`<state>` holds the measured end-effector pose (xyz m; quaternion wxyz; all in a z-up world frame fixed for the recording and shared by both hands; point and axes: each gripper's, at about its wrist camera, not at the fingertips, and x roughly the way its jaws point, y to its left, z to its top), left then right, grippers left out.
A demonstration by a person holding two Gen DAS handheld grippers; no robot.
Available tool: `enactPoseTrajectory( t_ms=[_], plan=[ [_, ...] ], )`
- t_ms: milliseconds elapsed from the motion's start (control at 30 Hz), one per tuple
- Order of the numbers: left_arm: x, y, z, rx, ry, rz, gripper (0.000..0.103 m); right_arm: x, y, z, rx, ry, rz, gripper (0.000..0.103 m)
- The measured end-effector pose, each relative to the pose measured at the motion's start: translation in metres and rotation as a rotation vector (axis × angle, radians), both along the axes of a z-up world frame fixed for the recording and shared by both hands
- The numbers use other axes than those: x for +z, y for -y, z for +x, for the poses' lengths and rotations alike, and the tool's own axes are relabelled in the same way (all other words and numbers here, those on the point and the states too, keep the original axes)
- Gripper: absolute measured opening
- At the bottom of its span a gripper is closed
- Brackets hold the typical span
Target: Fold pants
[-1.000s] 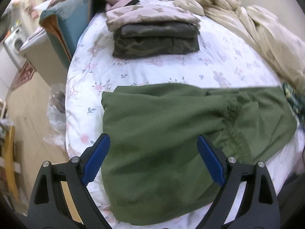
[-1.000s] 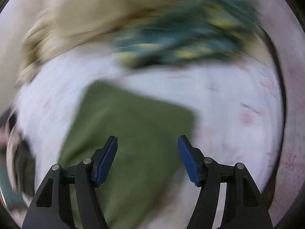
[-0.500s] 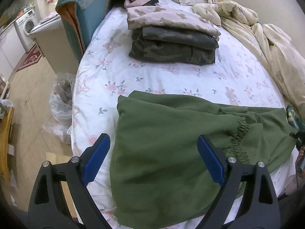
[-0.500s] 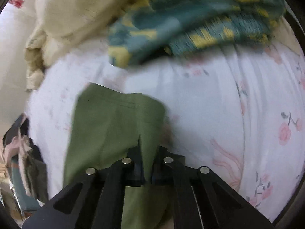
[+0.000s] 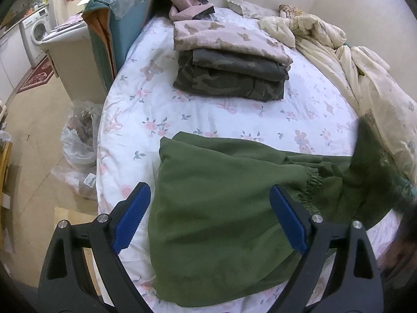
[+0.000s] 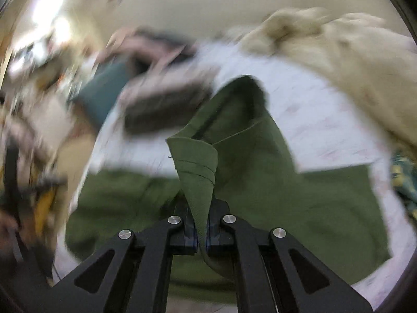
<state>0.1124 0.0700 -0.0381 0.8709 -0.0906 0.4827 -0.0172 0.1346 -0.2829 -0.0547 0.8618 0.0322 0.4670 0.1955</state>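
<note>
- So, progress: the green pants (image 5: 221, 208) lie on the bed (image 5: 234, 120), already doubled lengthwise by the look of it; judged mid-fold, not finished.
- Hem end of the pants is up off the bed, pinched in the right gripper (image 6: 202, 230); its fingers (image 6: 189, 224) are together, clamped on a cone of green cloth that sticks up just ahead of them. They read as easing open a touch, but cloth is plainly still between the pads.
- Rest of the pants trails from those fingers down to the sheet, spread below and beyond them. Right view is badly blurred, so detail past the cloth is hard to tell.
- Left gripper (image 5: 208, 219) hangs over the near part of the pants, angled down; fingers (image 5: 131, 217) wide apart, nothing between them but the cloth lying beneath, not touching as far as I can see.
- Elastic waist bunches just right of the left gripper's right-hand finger.
- Left to do, prob.: lay the lifted end over toward the waist, flatten, maybe fold again.
- Folded clothes stack (image 5: 232, 65) sits well beyond the left fingers, likely where this pair ends up.
</note>
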Motion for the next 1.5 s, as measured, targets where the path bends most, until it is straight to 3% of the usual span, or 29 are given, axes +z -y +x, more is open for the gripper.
enactPoseTrajectory(
  t_ms=[100, 167, 200, 233, 300, 400, 500, 567, 600, 700, 767, 800, 867, 900, 1000, 1067, 1167, 1300, 1400, 1500],
  plan=[
    [0.003, -0.001, -0.004, 0.003, 0.005, -0.014, 0.091, -0.048, -0.042, -0.011, 0.12, -0.173, -0.071, 0.011],
    [0.004, -0.002, -0.005, 0.004, 0.009, -0.013, 0.091, -0.065, -0.06, -0.018, 0.193, -0.225, -0.142, 0.019],
    [0.004, -0.002, -0.006, 0.002, 0.009, -0.011, 0.091, -0.068, -0.063, -0.02, 0.207, -0.238, -0.153, 0.03],
    [0.004, -0.002, -0.006, 0.005, 0.007, -0.013, 0.091, -0.067, -0.061, -0.019, 0.197, -0.244, -0.139, 0.048],
    [0.004, -0.003, -0.006, 0.013, 0.003, -0.023, 0.091, -0.056, -0.046, -0.014, 0.151, -0.248, -0.098, 0.065],
    [0.005, -0.003, -0.007, 0.018, 0.002, -0.037, 0.091, -0.022, -0.007, -0.004, 0.07, -0.175, 0.011, 0.065],
    [0.005, -0.001, -0.005, 0.011, 0.002, -0.042, 0.091, 0.007, 0.069, 0.018, -0.227, -0.076, 0.047, 0.065],
    [0.004, 0.001, -0.003, 0.008, 0.002, -0.038, 0.091, 0.004, 0.136, 0.03, -0.502, -0.094, 0.022, 0.065],
    [0.004, 0.002, -0.002, 0.007, 0.0, -0.037, 0.091, -0.004, 0.179, 0.034, -0.677, -0.137, -0.02, 0.065],
    [0.001, 0.005, 0.002, 0.005, -0.01, -0.035, 0.091, -0.031, 0.258, 0.028, -0.979, -0.251, -0.123, 0.065],
    [0.0, 0.006, 0.004, 0.005, -0.011, -0.027, 0.091, -0.057, 0.295, 0.018, -1.094, -0.393, -0.2, 0.065],
    [-0.001, 0.006, 0.005, 0.005, -0.012, -0.022, 0.091, -0.073, 0.307, 0.014, -1.098, -0.447, -0.151, 0.065],
    [-0.003, 0.006, 0.007, 0.01, -0.017, -0.025, 0.091, -0.086, 0.314, 0.003, -1.093, -0.452, 0.018, 0.063],
    [-0.003, 0.006, 0.008, 0.014, -0.019, -0.027, 0.091, -0.088, 0.314, 0.002, -1.092, -0.448, 0.041, 0.061],
    [-0.005, 0.005, 0.01, 0.019, -0.02, -0.021, 0.091, -0.077, 0.301, 0.016, -0.996, -0.397, -0.011, 0.002],
    [-0.005, 0.005, 0.012, 0.022, -0.023, -0.018, 0.091, -0.063, 0.292, 0.02, -0.955, -0.341, -0.003, 0.001],
    [-0.001, -0.001, 0.011, 0.035, -0.02, -0.053, 0.091, -0.022, 0.253, 0.029, -0.8, -0.189, 0.037, 0.001],
    [0.004, -0.004, 0.007, 0.031, 0.0, -0.056, 0.091, 0.047, 0.153, 0.028, -0.445, 0.028, 0.091, 0.001],
    [0.005, -0.006, 0.005, 0.03, -0.004, -0.069, 0.091, 0.069, 0.064, 0.013, -0.187, 0.052, 0.057, 0.001],
    [0.007, -0.005, 0.003, 0.03, -0.004, -0.083, 0.091, 0.046, -0.001, 0.006, -0.046, -0.017, 0.02, 0.002]
  ],
)
